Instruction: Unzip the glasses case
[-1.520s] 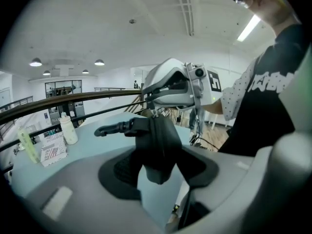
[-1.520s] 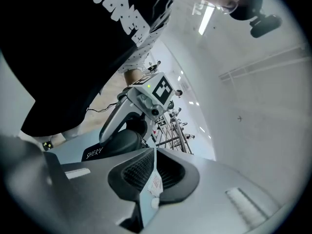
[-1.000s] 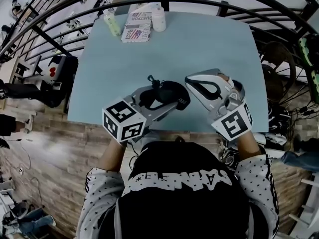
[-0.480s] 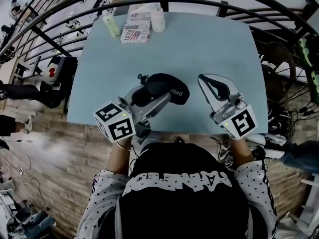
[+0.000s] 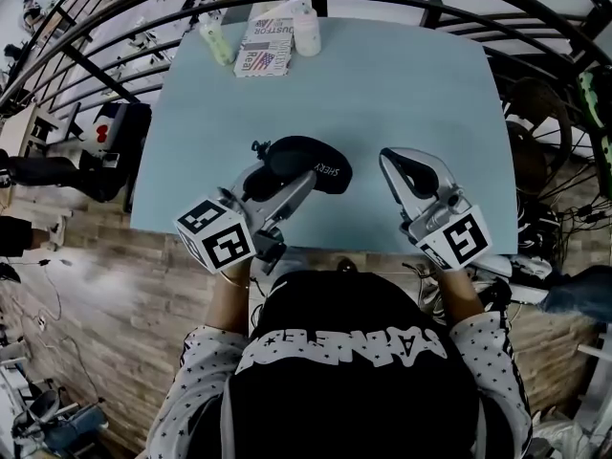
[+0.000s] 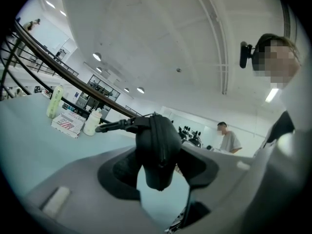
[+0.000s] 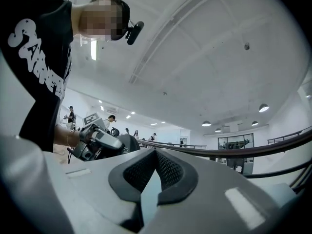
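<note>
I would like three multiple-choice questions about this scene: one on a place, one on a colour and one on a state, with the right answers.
1. Where does the printed packet lie?
A. on the floor
B. at the far edge of the table, between two bottles
C. at the table's near edge

2. What colour is the glasses case?
A. white
B. red
C. black

3. In what state is the right hand-held gripper?
A. shut and empty
B. wide open
C. shut on a bottle

Answers:
1 B: the head view shows it far from the person, with a bottle on each side.
2 C: it is black, and the left hand-held gripper is shut on it.
3 A: its own view shows the pads together with nothing between them.
</note>
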The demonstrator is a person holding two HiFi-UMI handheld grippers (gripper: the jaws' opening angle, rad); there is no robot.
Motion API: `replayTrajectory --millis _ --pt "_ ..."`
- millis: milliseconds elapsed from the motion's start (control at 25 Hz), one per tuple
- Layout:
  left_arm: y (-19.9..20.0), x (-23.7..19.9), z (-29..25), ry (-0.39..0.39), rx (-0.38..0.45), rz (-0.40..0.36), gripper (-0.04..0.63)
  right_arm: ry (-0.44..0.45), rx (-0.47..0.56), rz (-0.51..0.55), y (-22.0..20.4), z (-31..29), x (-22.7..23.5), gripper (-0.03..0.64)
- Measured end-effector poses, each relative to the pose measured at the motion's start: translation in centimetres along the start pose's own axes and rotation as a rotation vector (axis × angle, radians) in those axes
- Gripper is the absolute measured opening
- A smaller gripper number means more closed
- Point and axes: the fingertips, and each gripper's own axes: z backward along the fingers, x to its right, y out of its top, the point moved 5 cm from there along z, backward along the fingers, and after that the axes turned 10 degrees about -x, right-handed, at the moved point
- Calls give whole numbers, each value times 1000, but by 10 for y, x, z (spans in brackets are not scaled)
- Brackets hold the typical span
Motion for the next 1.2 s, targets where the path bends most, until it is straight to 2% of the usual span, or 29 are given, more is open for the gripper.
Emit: replayTrajectory --millis 1200 --pt "-1 0 19 48 12 14 0 10 7 -70 -6 1 -7 3"
